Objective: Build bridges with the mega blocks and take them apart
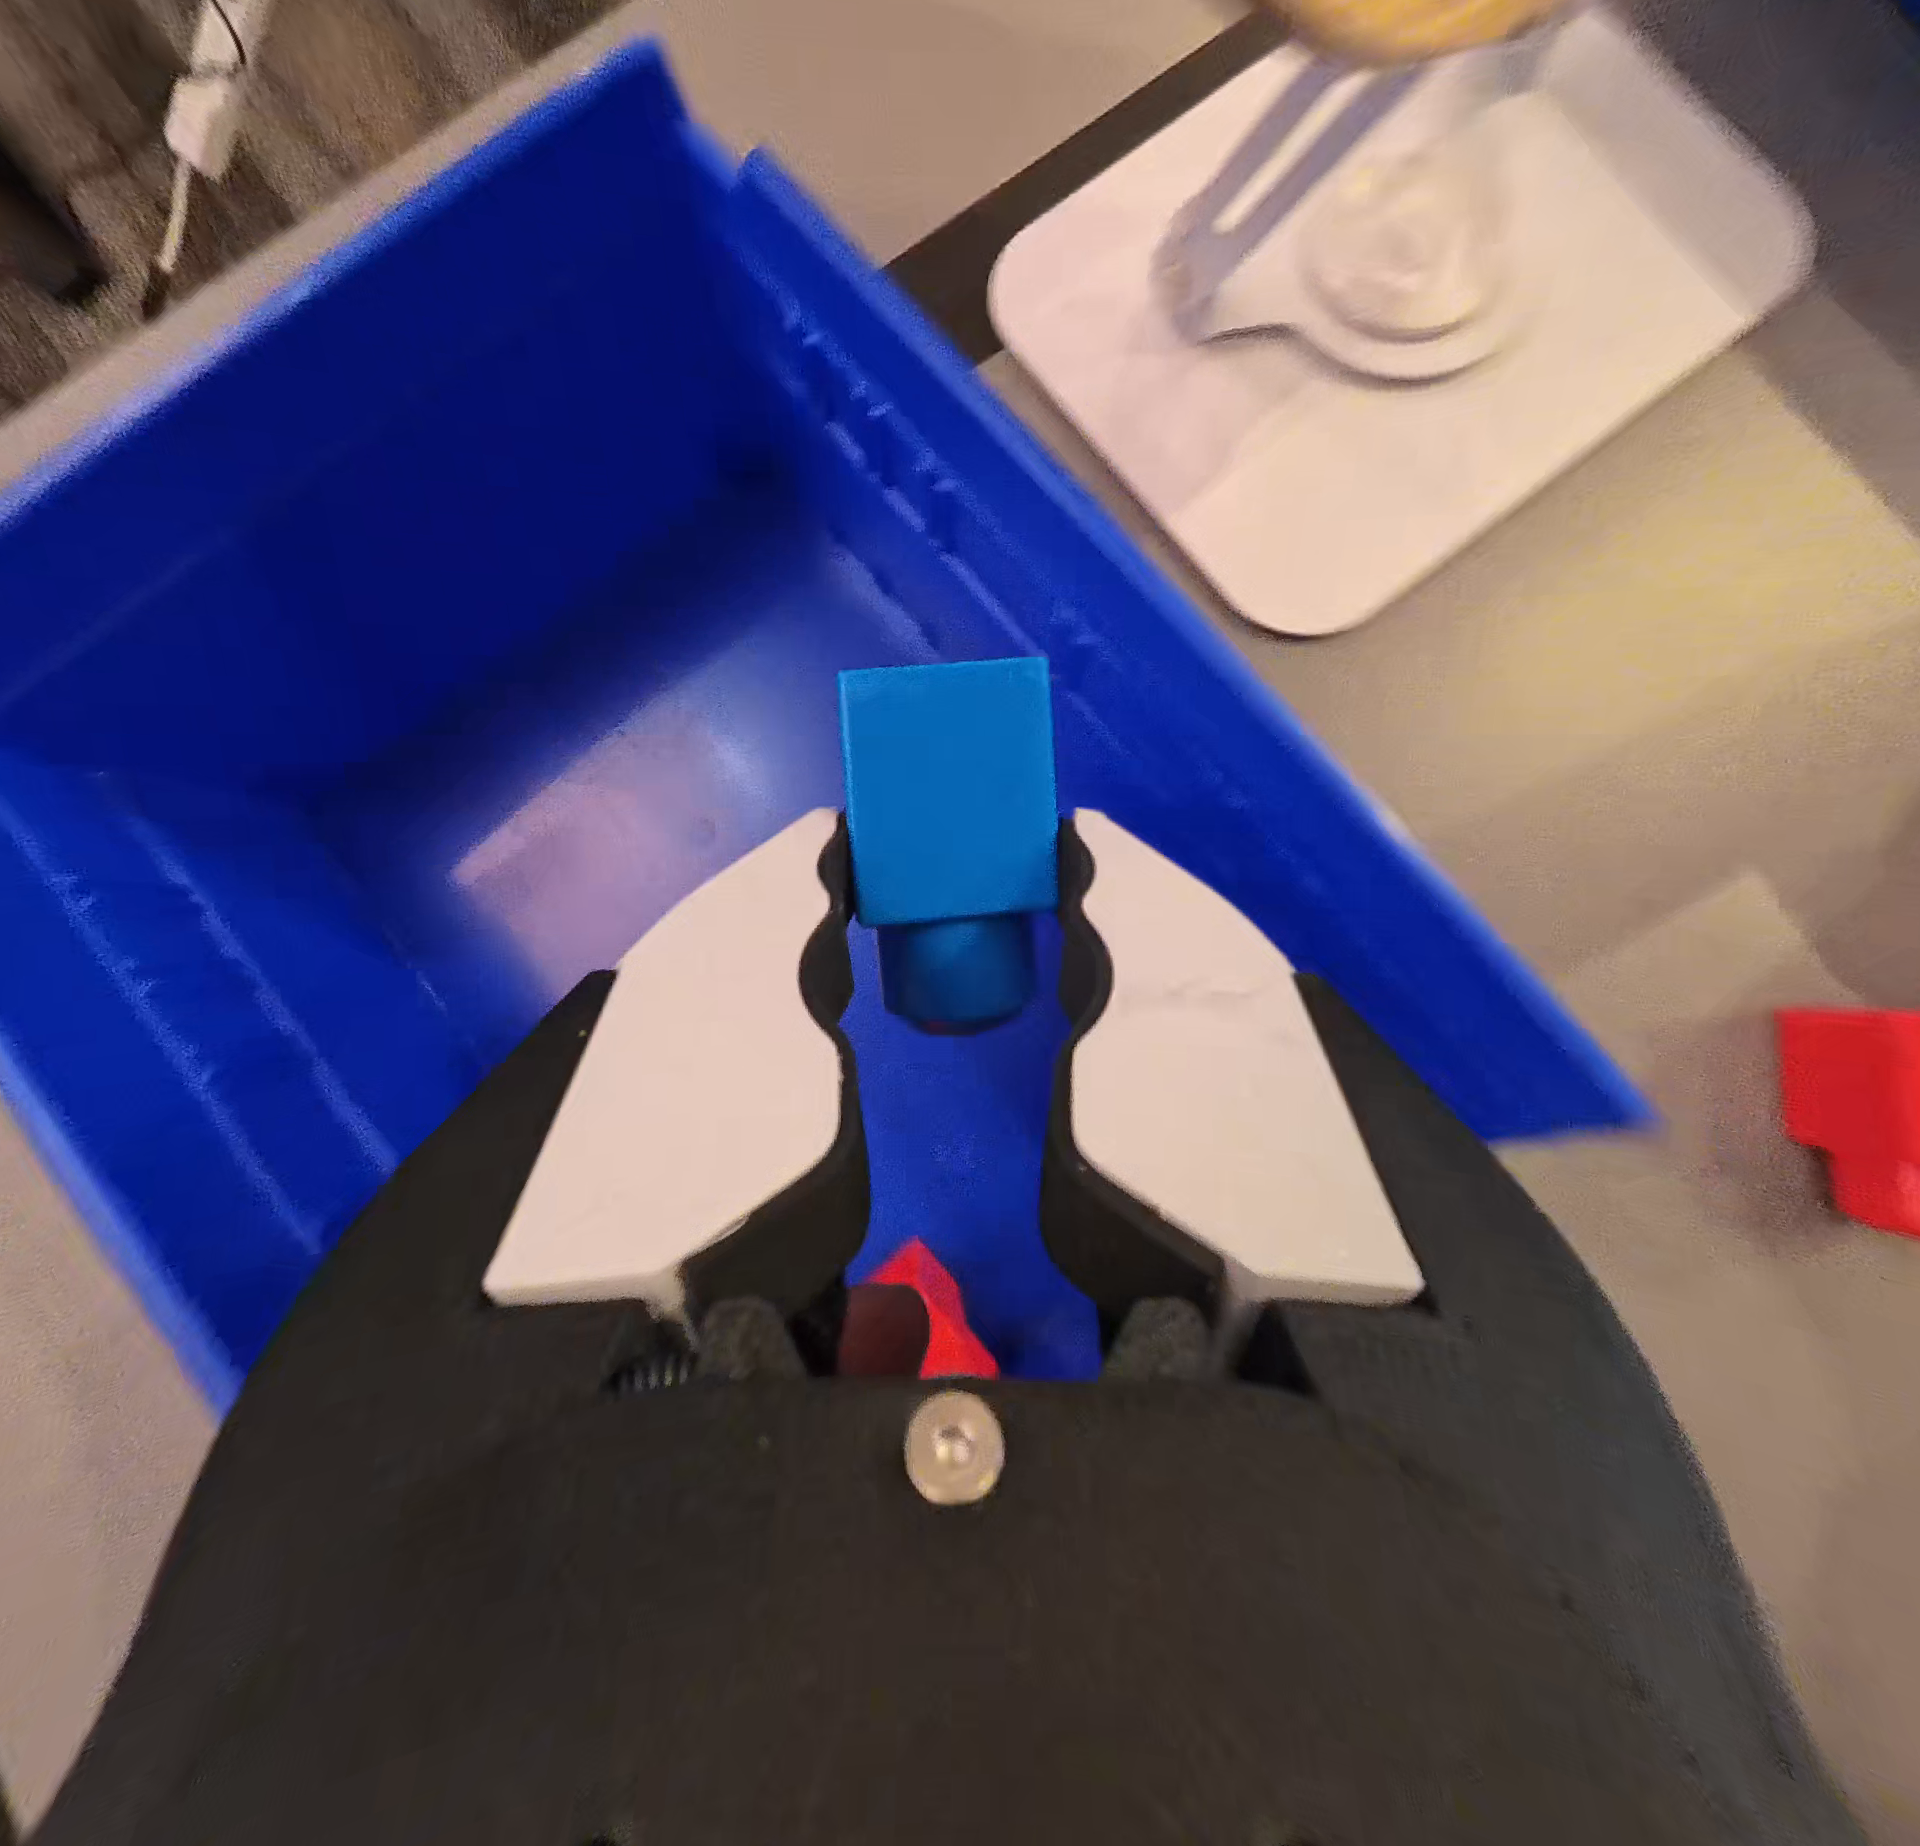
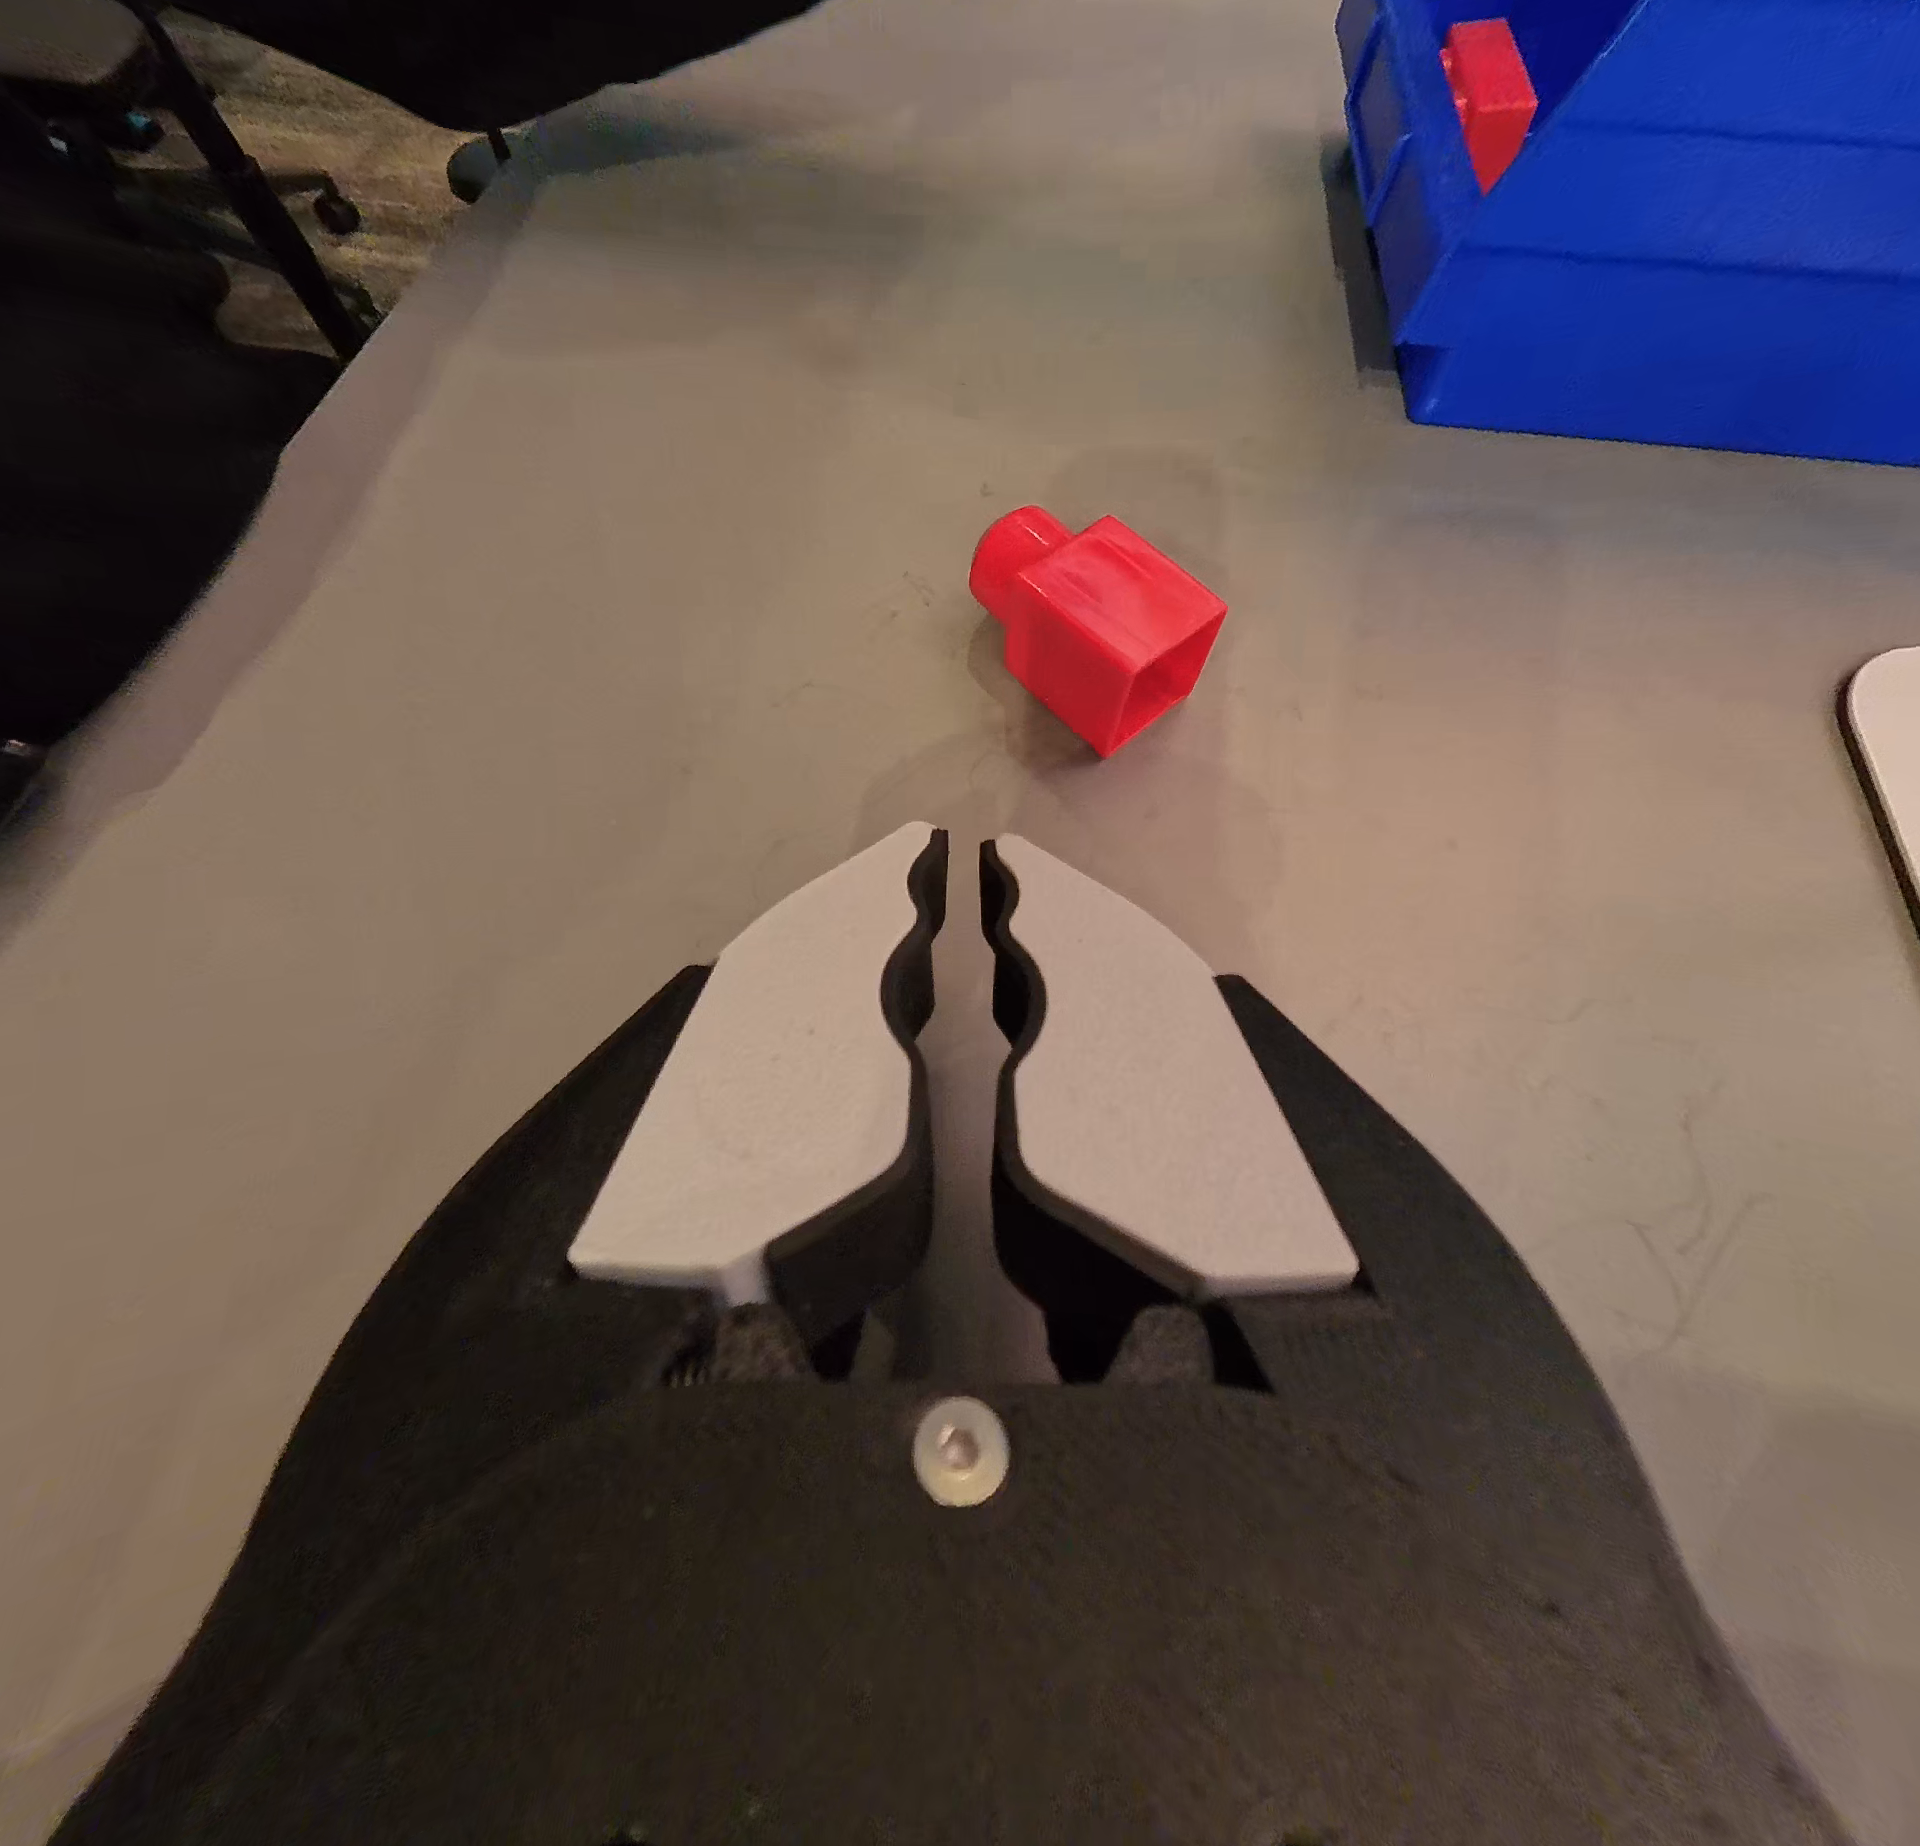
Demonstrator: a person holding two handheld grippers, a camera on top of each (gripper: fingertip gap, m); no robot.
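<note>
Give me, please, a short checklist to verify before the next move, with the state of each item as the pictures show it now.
1. Left gripper holds the light blue block with both pads against its sides: ok.
2. Block held square, not tilted: ok, stud points back toward the gripper.
3. Blue bin lies under the held block: ok.
4. Right gripper free of any load: ok, jaws nearly closed on nothing.
5. Red block on the table clear of the right gripper: ok, it lies on its side ahead of the fingertips.
6. Bin contents below the left gripper: cannot tell, mostly hidden.
</note>
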